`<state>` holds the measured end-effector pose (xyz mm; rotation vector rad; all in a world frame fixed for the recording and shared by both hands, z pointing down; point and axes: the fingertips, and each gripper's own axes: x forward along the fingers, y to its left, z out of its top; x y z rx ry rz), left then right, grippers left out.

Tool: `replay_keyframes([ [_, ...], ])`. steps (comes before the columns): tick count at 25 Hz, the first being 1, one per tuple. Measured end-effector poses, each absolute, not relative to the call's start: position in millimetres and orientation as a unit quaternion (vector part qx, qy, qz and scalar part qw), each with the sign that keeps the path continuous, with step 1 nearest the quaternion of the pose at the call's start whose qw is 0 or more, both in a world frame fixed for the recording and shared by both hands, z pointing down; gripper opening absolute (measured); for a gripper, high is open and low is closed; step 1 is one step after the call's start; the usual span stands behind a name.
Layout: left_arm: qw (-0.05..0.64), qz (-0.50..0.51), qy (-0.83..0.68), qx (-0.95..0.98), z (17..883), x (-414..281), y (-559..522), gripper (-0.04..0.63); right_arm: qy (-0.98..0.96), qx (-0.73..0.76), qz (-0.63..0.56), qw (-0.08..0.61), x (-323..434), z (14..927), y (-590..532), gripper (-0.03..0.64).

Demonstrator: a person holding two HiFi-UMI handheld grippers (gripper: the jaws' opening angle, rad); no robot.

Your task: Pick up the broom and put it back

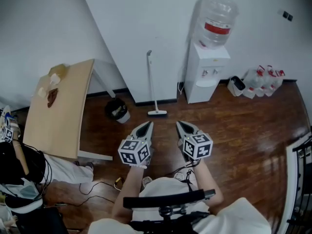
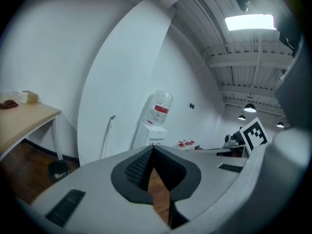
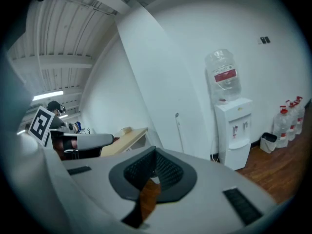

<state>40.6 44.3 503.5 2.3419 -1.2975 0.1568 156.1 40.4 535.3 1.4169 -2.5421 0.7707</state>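
The broom (image 1: 152, 84) leans upright against the white wall panel, its head (image 1: 157, 113) on the wood floor. It also shows as a thin pale handle, the broom (image 2: 106, 136) in the left gripper view and the broom (image 3: 181, 130) in the right gripper view. My left gripper (image 1: 148, 125) and right gripper (image 1: 181, 125) are held side by side a short way in front of it, both pointing at it and clear of it. The left gripper (image 2: 152, 148) is shut with nothing between its jaws. The right gripper (image 3: 155, 151) is shut and empty too.
A white water dispenser (image 1: 207, 69) stands right of the broom, with several water bottles (image 1: 263, 82) farther right. A black bin (image 1: 117, 109) and a wooden table (image 1: 61, 106) are to the left. Cables (image 1: 105, 184) lie on the floor; a railing (image 1: 297, 179) runs at the right edge.
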Motion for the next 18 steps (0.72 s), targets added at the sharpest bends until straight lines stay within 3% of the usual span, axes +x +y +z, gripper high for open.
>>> replay_keyframes([
  [18,0.207,0.046,-0.455,0.865,474.5,-25.3,58.4,-0.011,-0.839,0.491,0.225,0.071,91.4,501.5,59.0,0.012],
])
